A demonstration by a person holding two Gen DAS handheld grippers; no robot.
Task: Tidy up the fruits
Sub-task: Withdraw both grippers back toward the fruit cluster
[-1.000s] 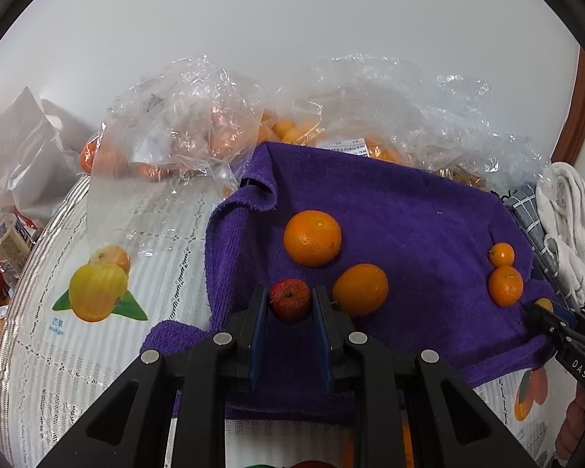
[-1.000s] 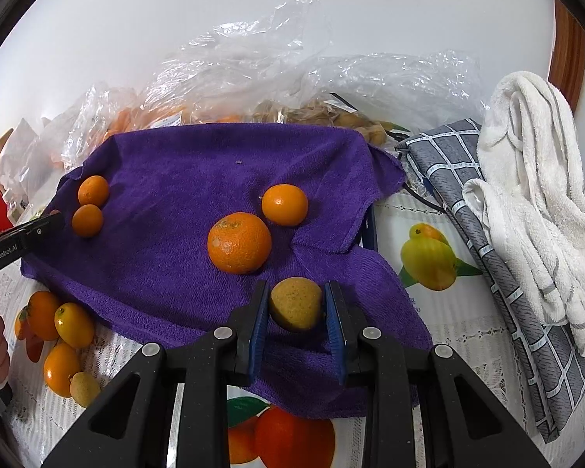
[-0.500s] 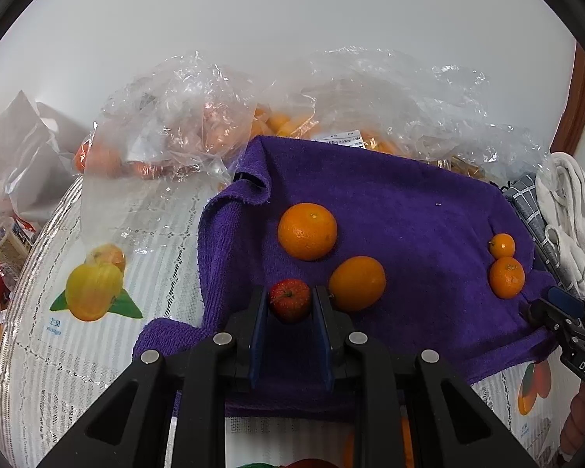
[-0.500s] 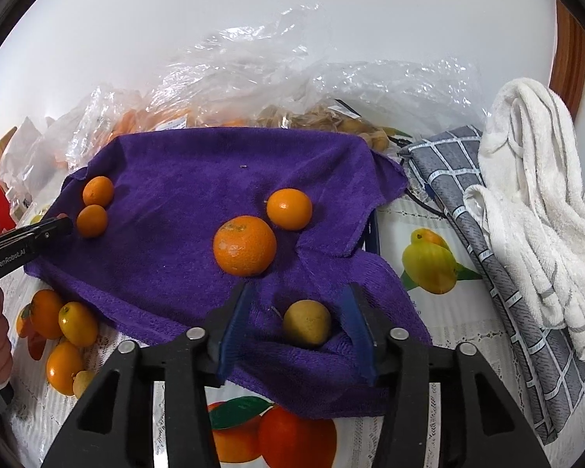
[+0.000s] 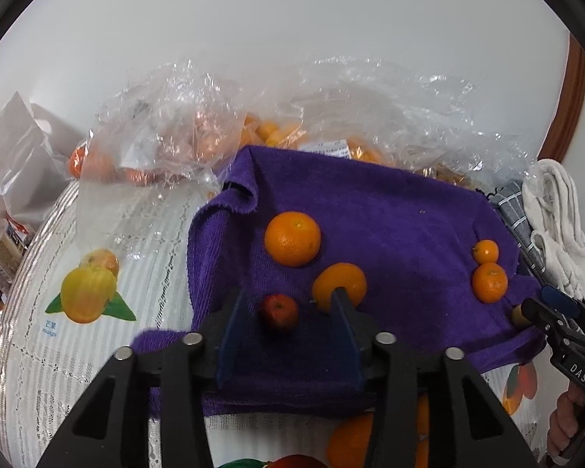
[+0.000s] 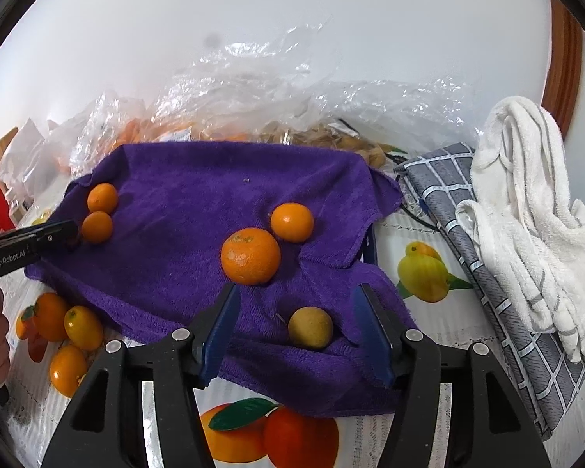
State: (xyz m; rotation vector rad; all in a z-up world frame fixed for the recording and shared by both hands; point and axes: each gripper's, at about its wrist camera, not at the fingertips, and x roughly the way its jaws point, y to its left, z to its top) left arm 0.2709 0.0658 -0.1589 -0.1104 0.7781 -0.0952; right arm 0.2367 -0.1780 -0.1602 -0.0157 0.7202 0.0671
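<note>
**Between both sets of fingers, fruit just set down on the purple towel**

Between the left gripper (image 5: 288, 321) fingers sits a small red fruit (image 5: 278, 311), resting on the purple towel (image 5: 390, 226); the jaws have just been opening and now stand partly wide, pads clear of it on both sides. Between the right gripper (image 6: 296, 327) fingers lies a small yellow-brown fruit (image 6: 310, 327), also on the towel, nearer the right finger but apart from it; these jaws have likewise just been opening and are well spread.

Handling, as a judgement: both fruits look light, round and firm, likely to roll on a slope or fold. Smooth skin on the red one, so grip across its widest part with a gentle squeeze. Towel pile is soft and should damp rolling.

Ahead of the left fingers: a large orange (image 5: 292, 238), with a smaller orange (image 5: 339, 286) touching the right fingertip. Two small mandarins (image 5: 489, 269) lie far right of them, near the other gripper.

Surroundings: desk (image 6: 421, 234) covered by a fruit-print cloth, clear plastic bags (image 5: 167, 144) of fruit behind the towel, white towel (image 6: 526, 214) and grey checked cloth (image 6: 460, 202) right of the right fingers, loose kumquats (image 6: 74, 331) on their left. Plain white wall behind.
</note>
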